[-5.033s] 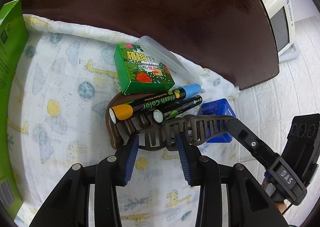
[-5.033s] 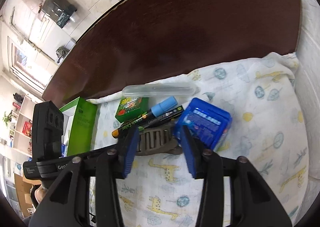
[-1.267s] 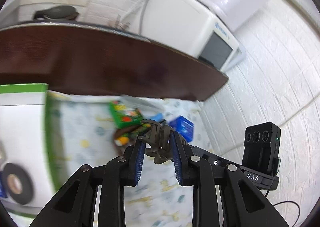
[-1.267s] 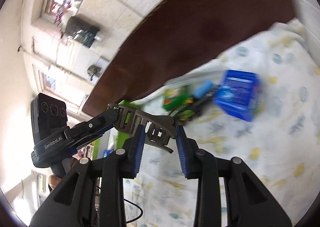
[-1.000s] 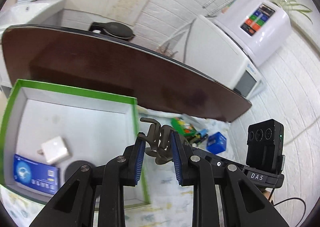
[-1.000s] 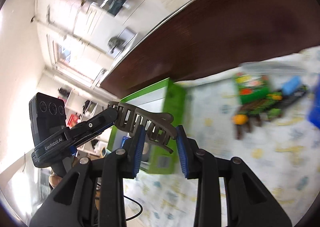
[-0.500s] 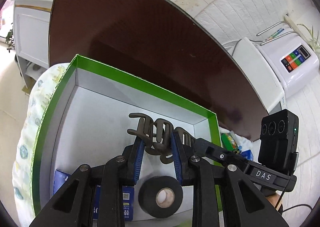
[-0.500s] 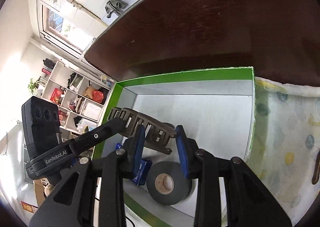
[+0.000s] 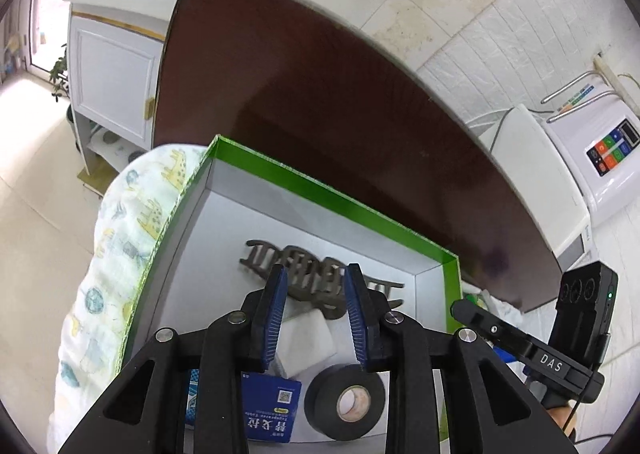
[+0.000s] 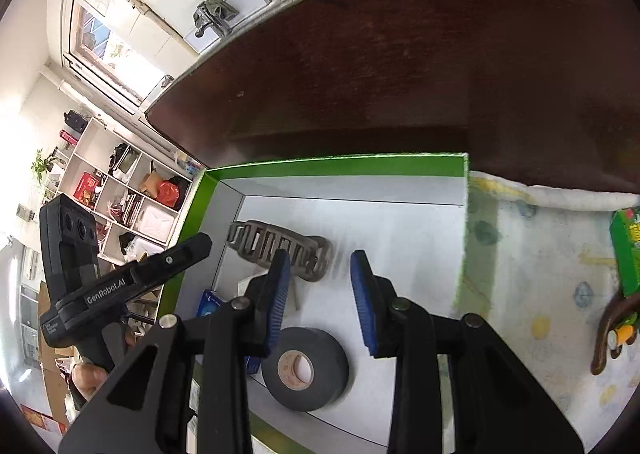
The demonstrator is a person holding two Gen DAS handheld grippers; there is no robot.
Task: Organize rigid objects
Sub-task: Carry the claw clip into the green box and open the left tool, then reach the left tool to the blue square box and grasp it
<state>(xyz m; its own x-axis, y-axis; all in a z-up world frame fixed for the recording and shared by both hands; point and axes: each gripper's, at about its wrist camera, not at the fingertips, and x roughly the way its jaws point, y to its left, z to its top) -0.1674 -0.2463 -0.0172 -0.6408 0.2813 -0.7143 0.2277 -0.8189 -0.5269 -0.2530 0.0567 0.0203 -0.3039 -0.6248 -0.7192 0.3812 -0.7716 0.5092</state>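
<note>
The brown hair claw clip lies on the white floor of the green-rimmed cardboard box, toward its far wall, free of both tools. The left tool hangs above it with its blue-padded jaws spread and nothing between them; in its view the clip shows partly behind the fingertips. The right tool is likewise spread and empty, its left fingertip overlapping the clip in that view.

Nearer in the box sit a roll of black tape, lying flat with its core up, a blue packet printed with white characters, and a white block between packet and clip. The box rests on an animal-print cloth spread over the dark brown desk. To the right of the box, on the cloth, a green packet and a second brown clip lie at the frame's edge.
</note>
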